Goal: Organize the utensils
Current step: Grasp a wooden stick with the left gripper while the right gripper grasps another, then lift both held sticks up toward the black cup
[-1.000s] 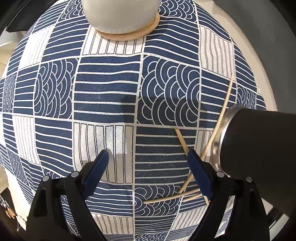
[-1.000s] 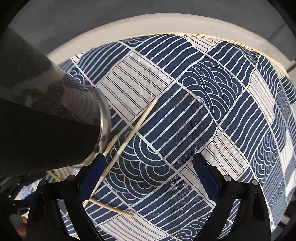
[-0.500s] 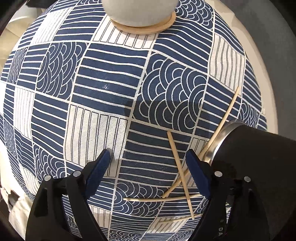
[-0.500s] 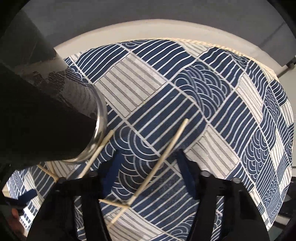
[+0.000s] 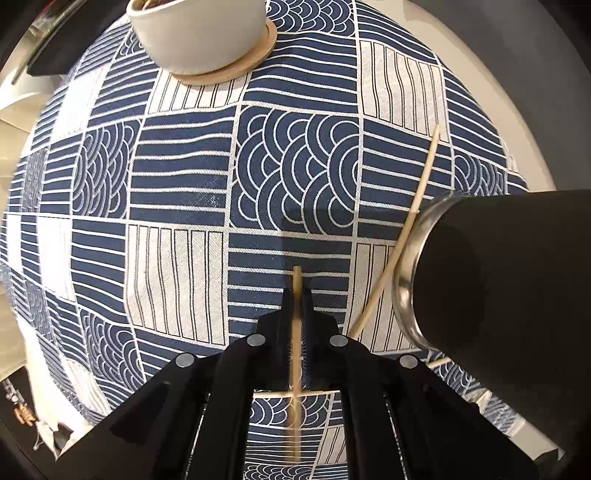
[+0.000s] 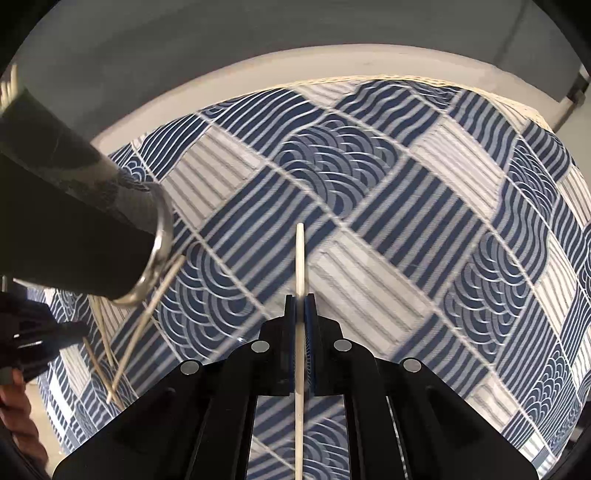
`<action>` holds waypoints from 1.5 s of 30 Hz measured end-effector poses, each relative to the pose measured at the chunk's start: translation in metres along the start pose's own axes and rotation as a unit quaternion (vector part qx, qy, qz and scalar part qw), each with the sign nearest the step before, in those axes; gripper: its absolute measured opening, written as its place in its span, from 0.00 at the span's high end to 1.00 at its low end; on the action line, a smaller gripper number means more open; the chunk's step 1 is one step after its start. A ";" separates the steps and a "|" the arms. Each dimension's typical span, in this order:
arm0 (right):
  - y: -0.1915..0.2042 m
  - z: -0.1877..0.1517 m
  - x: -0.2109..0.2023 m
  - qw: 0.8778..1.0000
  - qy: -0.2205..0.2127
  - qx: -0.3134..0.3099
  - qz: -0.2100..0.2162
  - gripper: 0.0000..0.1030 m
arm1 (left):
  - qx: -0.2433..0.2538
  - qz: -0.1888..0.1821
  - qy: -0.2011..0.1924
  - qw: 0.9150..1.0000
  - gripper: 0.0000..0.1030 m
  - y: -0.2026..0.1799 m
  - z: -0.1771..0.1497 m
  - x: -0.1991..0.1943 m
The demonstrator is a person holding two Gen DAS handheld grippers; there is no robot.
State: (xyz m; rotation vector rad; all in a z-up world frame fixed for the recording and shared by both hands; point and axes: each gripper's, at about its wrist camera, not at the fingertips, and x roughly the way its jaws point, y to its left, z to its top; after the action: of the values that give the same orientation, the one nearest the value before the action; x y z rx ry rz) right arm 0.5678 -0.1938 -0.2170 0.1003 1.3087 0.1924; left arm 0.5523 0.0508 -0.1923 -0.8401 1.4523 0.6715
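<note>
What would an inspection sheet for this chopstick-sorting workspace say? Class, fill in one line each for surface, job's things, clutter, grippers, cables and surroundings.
Surface: round pale table under a blue and white patterned cloth.
Job's things: black cylinder holder with a metal rim, seen side-on in both views; loose chopsticks lie crossed on the cloth beside its rim, one long chopstick running past it.
Clutter: white plant pot on a wooden saucer.
Grippers: left gripper shut on a chopstick; right gripper shut on a pale chopstick; both jaws have just closed.
Cables: nothing seen.
Surroundings: grey floor beyond the table edge.
</note>
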 end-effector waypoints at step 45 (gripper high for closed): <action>0.117 0.033 -0.258 0.948 -0.259 -0.145 0.116 0.95 | 0.163 -0.102 -0.255 0.948 0.95 0.087 -0.037 -0.283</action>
State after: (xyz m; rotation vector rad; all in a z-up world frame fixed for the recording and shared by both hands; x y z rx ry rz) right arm 0.5265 -0.1292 0.0580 0.0489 0.7306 0.5222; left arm 0.4502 0.0976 0.0845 -0.4981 0.9530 0.4317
